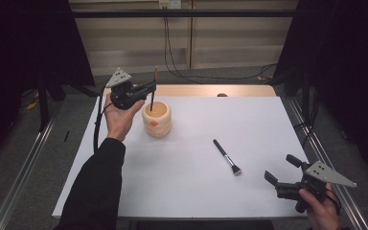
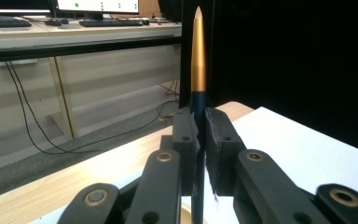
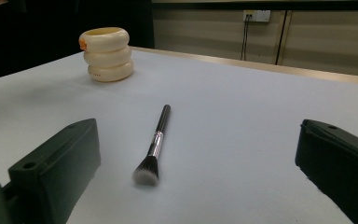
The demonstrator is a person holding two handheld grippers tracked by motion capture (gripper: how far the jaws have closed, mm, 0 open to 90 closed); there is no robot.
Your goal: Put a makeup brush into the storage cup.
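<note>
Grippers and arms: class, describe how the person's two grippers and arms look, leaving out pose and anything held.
Both grippers, left and right, are black with two jointed jaws and a grey triangular plate on top. A black cable trails from the left one. The left arm wears a black sleeve.

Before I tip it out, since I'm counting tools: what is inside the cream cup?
The dark lower end of a thin brush, held upright by the left gripper, dips into the cup. The cup's wall hides its bottom, so anything lying there is unseen.

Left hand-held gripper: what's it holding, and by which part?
The left hand-held gripper clamps an upright pen-like stick on its dark section, below the gold part, above the cream holder.
</note>
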